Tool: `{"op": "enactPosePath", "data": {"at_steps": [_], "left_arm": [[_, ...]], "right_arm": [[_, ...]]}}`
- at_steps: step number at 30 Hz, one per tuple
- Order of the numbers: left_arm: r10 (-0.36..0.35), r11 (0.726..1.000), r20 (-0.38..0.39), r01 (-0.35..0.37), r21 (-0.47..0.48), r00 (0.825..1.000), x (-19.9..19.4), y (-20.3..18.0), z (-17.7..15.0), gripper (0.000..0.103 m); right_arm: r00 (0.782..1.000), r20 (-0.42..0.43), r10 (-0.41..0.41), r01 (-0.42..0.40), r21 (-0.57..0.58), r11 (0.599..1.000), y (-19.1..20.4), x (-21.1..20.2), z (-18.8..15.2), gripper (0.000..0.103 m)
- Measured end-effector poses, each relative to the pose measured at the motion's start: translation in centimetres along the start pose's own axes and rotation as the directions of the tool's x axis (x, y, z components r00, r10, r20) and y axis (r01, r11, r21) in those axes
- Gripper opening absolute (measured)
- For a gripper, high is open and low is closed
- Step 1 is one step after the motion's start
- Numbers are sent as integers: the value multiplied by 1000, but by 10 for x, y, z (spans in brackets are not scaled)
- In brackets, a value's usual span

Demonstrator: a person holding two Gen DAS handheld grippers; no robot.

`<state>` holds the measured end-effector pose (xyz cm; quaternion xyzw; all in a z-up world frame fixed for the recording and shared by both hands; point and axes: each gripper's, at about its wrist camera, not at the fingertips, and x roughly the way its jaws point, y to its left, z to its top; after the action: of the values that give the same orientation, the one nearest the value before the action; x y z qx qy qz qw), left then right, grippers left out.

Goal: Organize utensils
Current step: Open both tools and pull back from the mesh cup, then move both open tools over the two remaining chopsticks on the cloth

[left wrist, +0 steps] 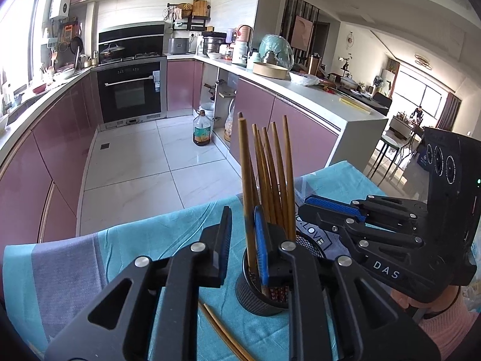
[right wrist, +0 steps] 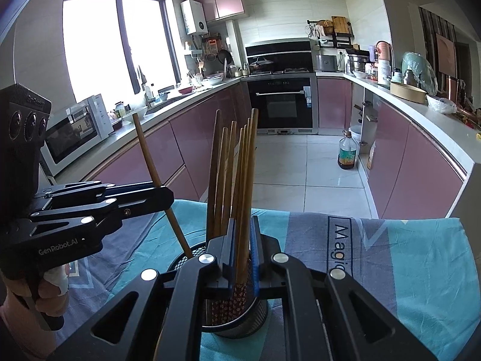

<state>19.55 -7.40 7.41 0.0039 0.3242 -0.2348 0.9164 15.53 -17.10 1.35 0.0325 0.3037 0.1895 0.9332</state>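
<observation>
Left wrist view: left gripper (left wrist: 242,242), jaws apart, lets one chopstick (left wrist: 247,186) stand in the holder (left wrist: 255,296); two more (left wrist: 224,332) lie near on the cloth (left wrist: 126,240). Next, I judge, fetch those (gently).

Right wrist view: right gripper (right wrist: 244,252), jaws clamped on a chopstick bundle (right wrist: 244,180) over the holder (right wrist: 237,319); kitchen floor (right wrist: 300,174) beyond.

I'm in a home kitchen: built-in oven (right wrist: 282,102), pink cabinets (left wrist: 60,138), microwave (right wrist: 75,129), living rm beyond.
</observation>
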Motion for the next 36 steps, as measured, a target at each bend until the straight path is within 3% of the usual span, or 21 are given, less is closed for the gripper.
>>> {"op": "enactPosePath", "data": {"at_steps": [7,13,21,27,36], "left_arm": [[6,1000,8,-6,-2,1000,-1,8,-7,21],[3,1000,15,-3,-13,1000,-4,13,-13,21],[44,999,78,-43,-10,996,-31,19,-39,37],[105,994,68,-103,-43,992,-46,34,-76,48],[149,985,0,-148,-83,989,-50,44,-131,56]], "right_arm": [[1000,3,8,-8,11,1000,0,-3,-5,11],[999,30,20,-20,-3,1000,5,-16,-11,21],[993,50,105,-103,-45,994,22,-42,-28,27],[987,-1,159,-158,-64,985,36,-41,-51,30],[973,-145,180,-187,-32,982,54,-10,-95,35]]}}
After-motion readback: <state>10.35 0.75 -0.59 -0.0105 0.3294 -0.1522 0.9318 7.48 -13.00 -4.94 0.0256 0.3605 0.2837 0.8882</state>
